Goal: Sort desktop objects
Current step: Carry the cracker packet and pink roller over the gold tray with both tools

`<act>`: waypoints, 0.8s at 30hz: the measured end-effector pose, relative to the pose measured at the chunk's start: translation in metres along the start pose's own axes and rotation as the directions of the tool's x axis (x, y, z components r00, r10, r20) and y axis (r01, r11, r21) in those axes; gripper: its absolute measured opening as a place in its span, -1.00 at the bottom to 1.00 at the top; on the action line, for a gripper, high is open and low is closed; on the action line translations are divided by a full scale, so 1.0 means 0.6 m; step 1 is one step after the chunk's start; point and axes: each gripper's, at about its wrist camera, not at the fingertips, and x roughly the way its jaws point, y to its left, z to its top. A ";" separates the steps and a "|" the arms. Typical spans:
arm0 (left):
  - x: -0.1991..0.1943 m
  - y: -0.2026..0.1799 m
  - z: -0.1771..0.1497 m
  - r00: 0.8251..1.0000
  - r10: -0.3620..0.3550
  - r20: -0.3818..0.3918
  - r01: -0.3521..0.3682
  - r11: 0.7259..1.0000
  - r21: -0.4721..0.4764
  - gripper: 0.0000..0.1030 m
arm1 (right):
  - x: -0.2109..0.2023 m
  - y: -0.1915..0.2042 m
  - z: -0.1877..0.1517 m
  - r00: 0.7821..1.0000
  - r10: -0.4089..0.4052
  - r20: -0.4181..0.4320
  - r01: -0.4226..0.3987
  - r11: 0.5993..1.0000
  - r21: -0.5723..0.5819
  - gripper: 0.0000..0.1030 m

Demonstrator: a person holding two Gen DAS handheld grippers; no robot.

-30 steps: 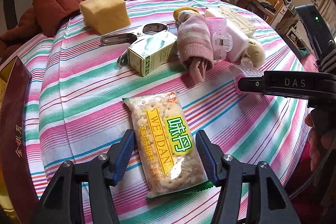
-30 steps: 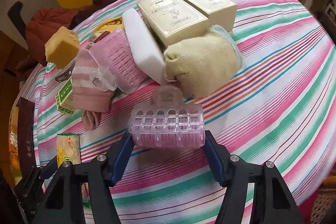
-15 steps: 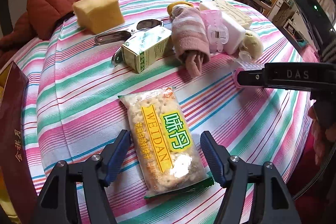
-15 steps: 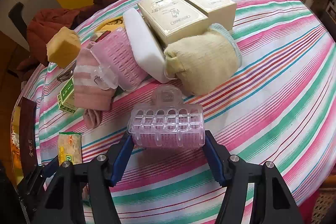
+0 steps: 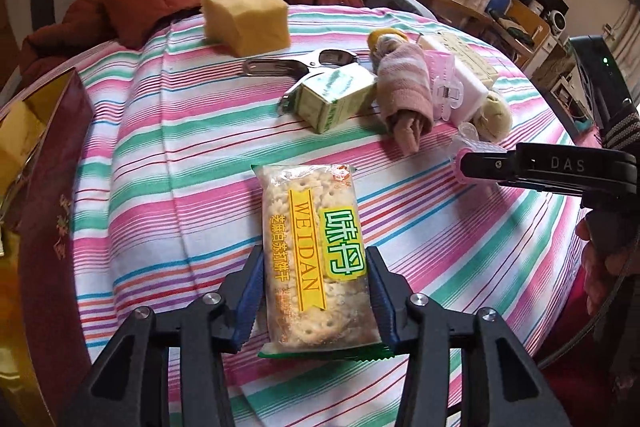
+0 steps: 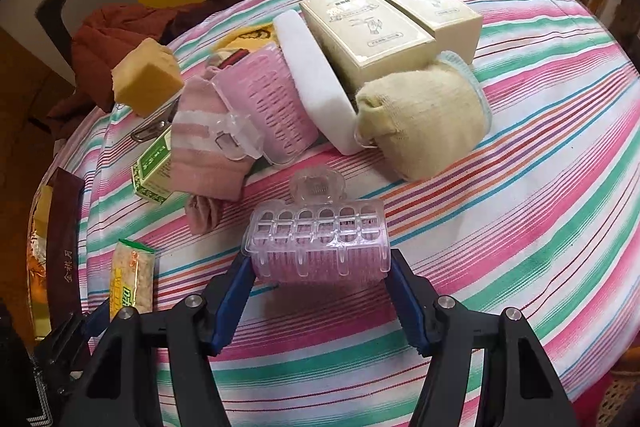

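Two grippers — left gripper point(image 5: 316, 301) closing around cracker packet point(image 5: 314, 255), right gripper point(image 6: 320, 293) clamping hair roller point(image 6: 318, 241).

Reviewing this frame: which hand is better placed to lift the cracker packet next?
Left. The left gripper straddles the cracker packet, its jaws closing on both long edges. The right gripper is occupied, clamped on the pink hair roller.
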 end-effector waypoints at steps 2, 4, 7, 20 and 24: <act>-0.004 0.009 -0.003 1.000 0.016 0.010 -0.016 1.000 -0.005 -0.06 | 0.000 0.005 -0.001 1.000 0.009 0.003 -0.009 1.000 -0.011 0.28; -0.014 0.020 -0.007 1.000 0.025 0.019 -0.025 1.000 -0.016 -0.06 | -0.002 0.013 -0.002 1.000 0.022 0.010 -0.021 0.999 -0.031 0.28; -0.030 0.036 -0.013 0.999 0.028 0.035 -0.027 0.999 -0.037 -0.06 | -0.003 0.024 -0.001 0.999 0.035 0.019 -0.034 0.998 -0.057 0.28; -0.109 0.093 -0.030 0.989 0.071 0.126 -0.062 0.995 -0.073 -0.06 | -0.039 0.098 -0.013 0.983 0.136 0.127 -0.102 0.965 -0.240 0.27; -0.135 0.118 -0.035 0.986 0.078 0.150 -0.064 0.994 -0.091 -0.06 | -0.052 0.142 -0.026 0.974 0.152 0.168 -0.084 0.932 -0.351 0.21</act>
